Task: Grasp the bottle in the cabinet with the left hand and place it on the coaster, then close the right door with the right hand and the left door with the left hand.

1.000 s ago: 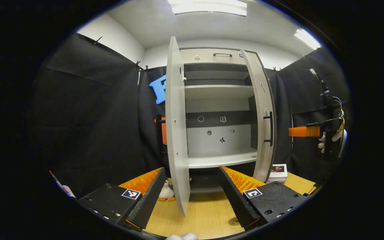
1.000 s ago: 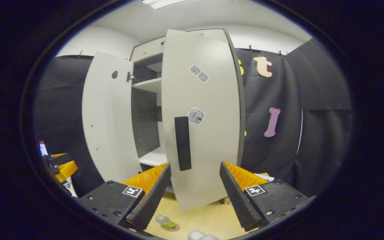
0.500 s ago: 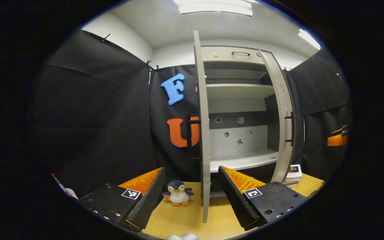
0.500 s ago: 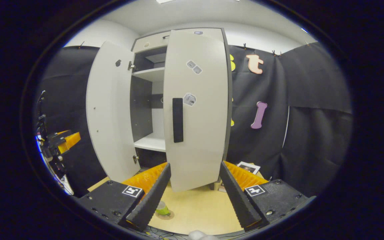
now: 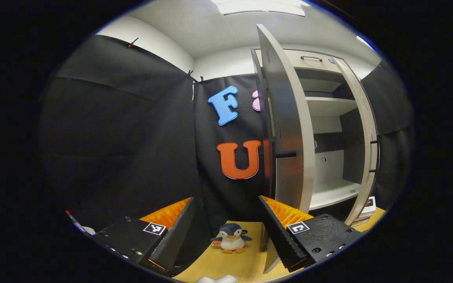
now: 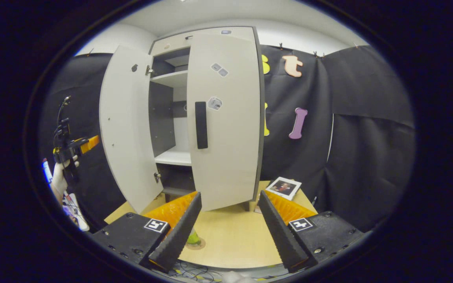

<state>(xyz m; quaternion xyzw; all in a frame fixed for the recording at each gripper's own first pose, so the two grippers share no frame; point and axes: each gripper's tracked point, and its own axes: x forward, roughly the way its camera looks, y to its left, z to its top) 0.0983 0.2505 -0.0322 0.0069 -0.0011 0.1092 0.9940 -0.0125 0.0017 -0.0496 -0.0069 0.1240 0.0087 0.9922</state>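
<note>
The tall white cabinet (image 6: 169,43) has its left door (image 6: 126,125) swung wide open. Its right door (image 6: 226,118), with a dark handle (image 6: 200,125), lies close against the cabinet front. My right gripper (image 6: 230,194) is open and empty, back from that door. A small bottle (image 6: 192,237) with green on it stands on the coaster (image 6: 197,246), half hidden by my finger (image 6: 177,232). My left gripper (image 5: 226,199) is open and empty, facing the outer side of the left door (image 5: 287,129) near its handle (image 5: 285,154). It also appears far left as the left gripper (image 6: 83,144).
A penguin plush (image 5: 230,237) sits on the wooden table (image 5: 246,263) between my left fingers. Stacked books (image 5: 368,205) lie by the cabinet's right foot, also seen as a book (image 6: 283,186). A hand (image 6: 59,177) holds the left gripper. Bare shelves (image 5: 330,193) show inside.
The right gripper has drawn back from the right door, which swung in toward the cabinet. The left gripper moved left, round to the outer side of the left door.
</note>
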